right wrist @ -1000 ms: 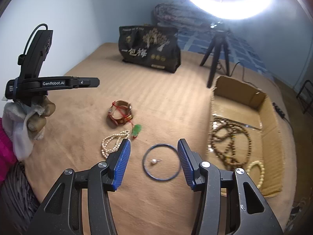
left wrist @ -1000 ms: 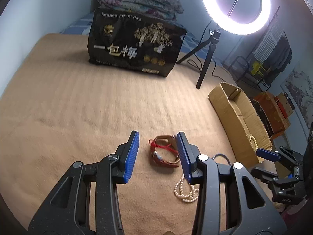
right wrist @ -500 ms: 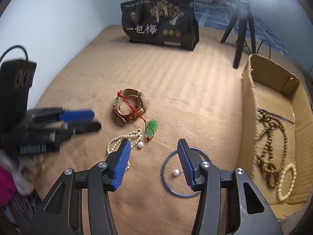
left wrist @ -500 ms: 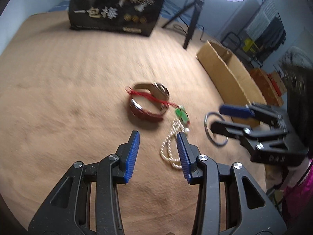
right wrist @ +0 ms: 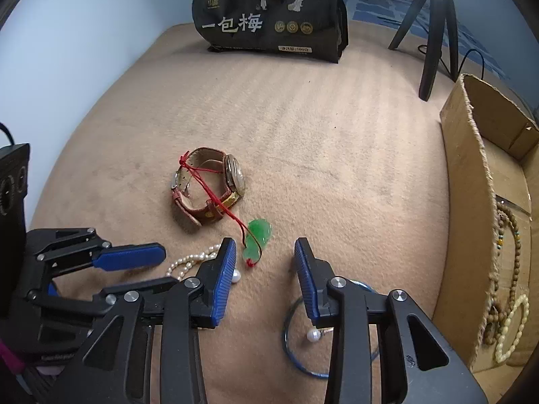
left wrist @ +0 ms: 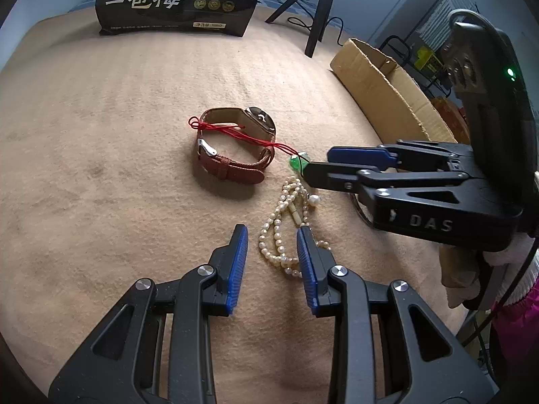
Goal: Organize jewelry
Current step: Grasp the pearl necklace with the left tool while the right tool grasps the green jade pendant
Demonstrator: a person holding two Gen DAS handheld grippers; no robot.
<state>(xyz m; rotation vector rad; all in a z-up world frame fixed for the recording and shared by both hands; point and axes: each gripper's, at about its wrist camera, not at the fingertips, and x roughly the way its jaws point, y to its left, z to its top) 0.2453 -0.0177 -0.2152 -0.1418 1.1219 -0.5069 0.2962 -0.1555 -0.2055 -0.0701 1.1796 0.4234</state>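
Observation:
A brown leather watch (left wrist: 235,148) with a red cord across it lies on the tan blanket; it also shows in the right wrist view (right wrist: 207,185). The cord ends in a green jade pendant (right wrist: 257,237). A pearl necklace (left wrist: 286,222) lies bunched just ahead of my open left gripper (left wrist: 272,235), between its fingertips. My open right gripper (right wrist: 264,252) hovers low over the pendant; it shows from the side in the left wrist view (left wrist: 323,165). A blue ring with a pearl (right wrist: 299,336) lies under the right gripper.
A cardboard box (right wrist: 471,181) at the right holds bead necklaces (right wrist: 505,269). A black printed bag (right wrist: 269,13) stands at the far edge of the blanket. A tripod (right wrist: 434,30) stands beside the box. The blue wall is at the left.
Both grippers have moved forward and lower toward the jewelry. The left gripper now straddles the pearl necklace. The right gripper has moved from the blue ring to the green pendant.

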